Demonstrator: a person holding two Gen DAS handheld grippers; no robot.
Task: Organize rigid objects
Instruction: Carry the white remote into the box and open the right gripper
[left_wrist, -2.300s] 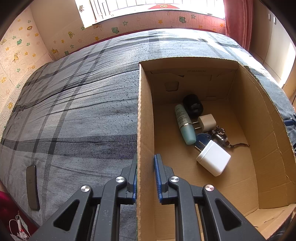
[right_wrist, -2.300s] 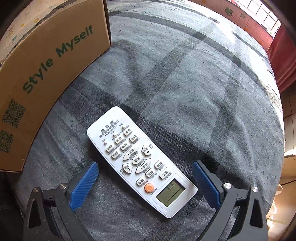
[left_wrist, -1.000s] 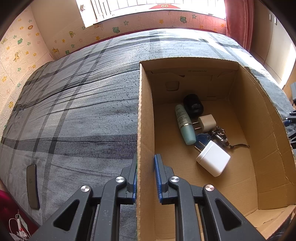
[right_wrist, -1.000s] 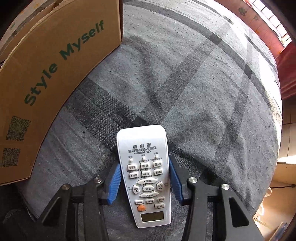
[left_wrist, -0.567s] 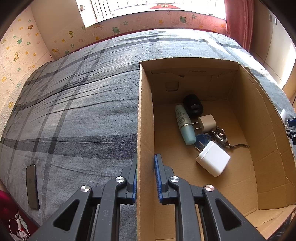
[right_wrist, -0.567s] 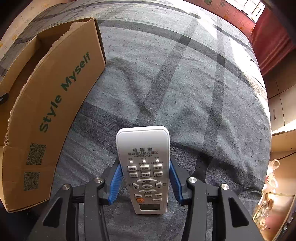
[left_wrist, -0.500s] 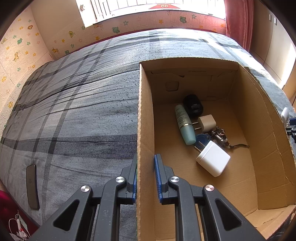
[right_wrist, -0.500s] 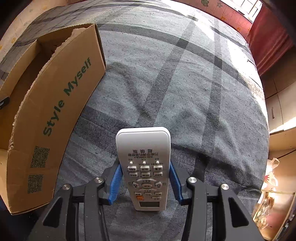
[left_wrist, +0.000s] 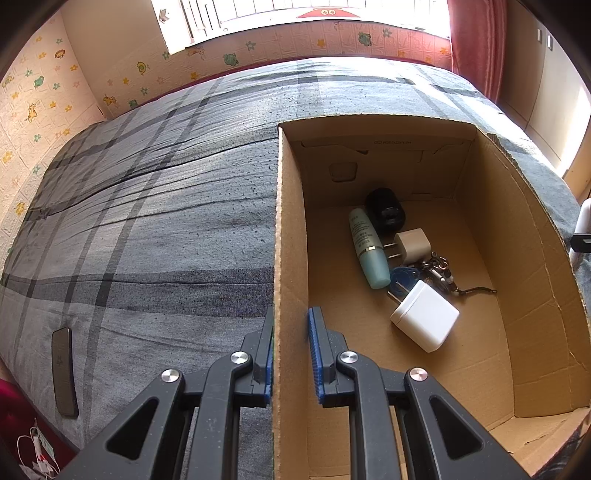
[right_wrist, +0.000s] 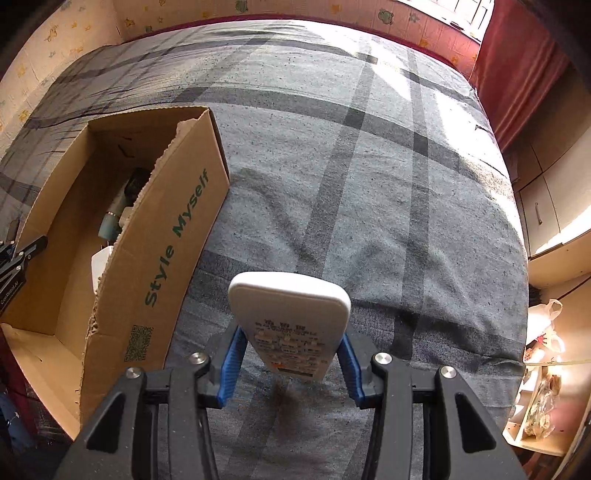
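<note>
Beside the cardboard box (right_wrist: 173, 236), on its printed side, the right gripper (right_wrist: 290, 363) holds a white remote control (right_wrist: 290, 317) above the grey checked bedcover (right_wrist: 369, 184). Both blue pads press on the long edges of the remote, so this tool is clenched on it. The long axis of the remote runs forward along the fingers, and its rounded end points away from the camera and a little upward. A dark shadow lies on the cover below it, so I judge the remote is lifted clear of the bed.

The relation that matters for the coming move is this: the open top of the box lies to the left of the remote, on the far side of the printed wall. The remote is long, so I think it should go in along the length of the box, over the torn upper edge of this wall. The right hand is the nearer one to the remote; the left hand is busy at the box.

The left gripper (left_wrist: 290, 354) is closed on the opposite wall of the box (left_wrist: 288, 258), one pad on each face of the cardboard, and seems to steady it. Inside the box lie a white charger (left_wrist: 424, 319), a smaller beige plug (left_wrist: 412, 245), a pale green tube (left_wrist: 369, 247), a black round thing (left_wrist: 386, 212) and some keys (left_wrist: 437, 267), all near the middle of the floor.

The bedcover is soft and slightly wrinkled. Beyond the box are a bright window, a wall with small animal stickers, and a red curtain (right_wrist: 517, 62). A dark flat object (left_wrist: 64, 371) lies on the cover, well apart from the box.
</note>
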